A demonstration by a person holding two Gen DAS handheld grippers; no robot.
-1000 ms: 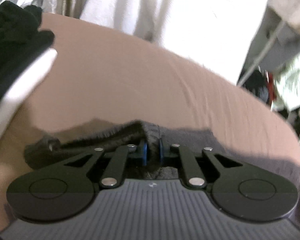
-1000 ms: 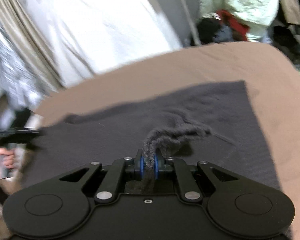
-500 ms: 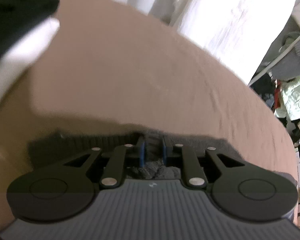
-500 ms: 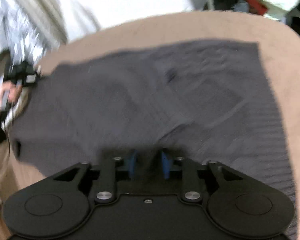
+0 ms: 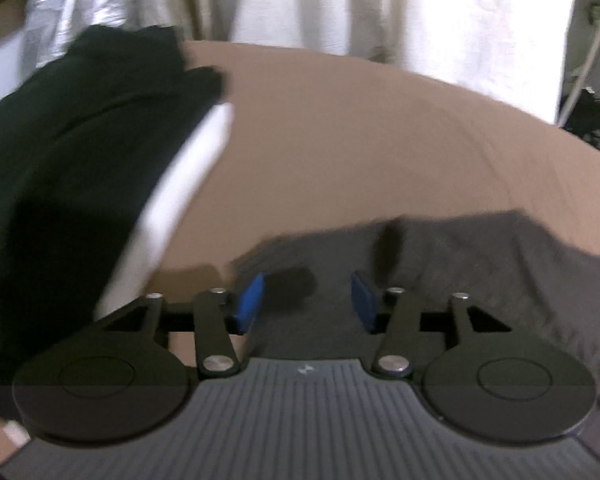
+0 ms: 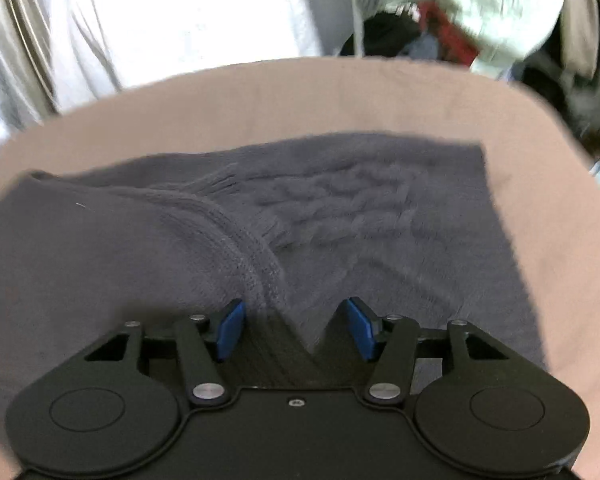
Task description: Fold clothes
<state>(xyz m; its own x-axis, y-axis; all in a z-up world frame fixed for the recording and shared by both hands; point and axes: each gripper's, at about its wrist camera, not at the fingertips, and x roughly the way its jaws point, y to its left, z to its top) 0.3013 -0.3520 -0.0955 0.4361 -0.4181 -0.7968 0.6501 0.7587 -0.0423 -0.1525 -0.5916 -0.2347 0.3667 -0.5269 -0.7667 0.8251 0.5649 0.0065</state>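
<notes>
Motion blur is softening both views. At far left, a black garment (image 5: 72,184) over a white folded piece (image 5: 180,208) is lying on the brown-covered bench (image 5: 360,140), partly cut off by the frame. The left hand-held gripper (image 5: 308,300) is hovering with jaws spread wide over the grey knitted sweater (image 5: 480,272), gripping nothing. The right hand-held gripper (image 6: 294,328) is likewise standing wide above the sweater (image 6: 340,216), which is lying flat, with bare bench (image 6: 540,160) bordering its far and right edges.
</notes>
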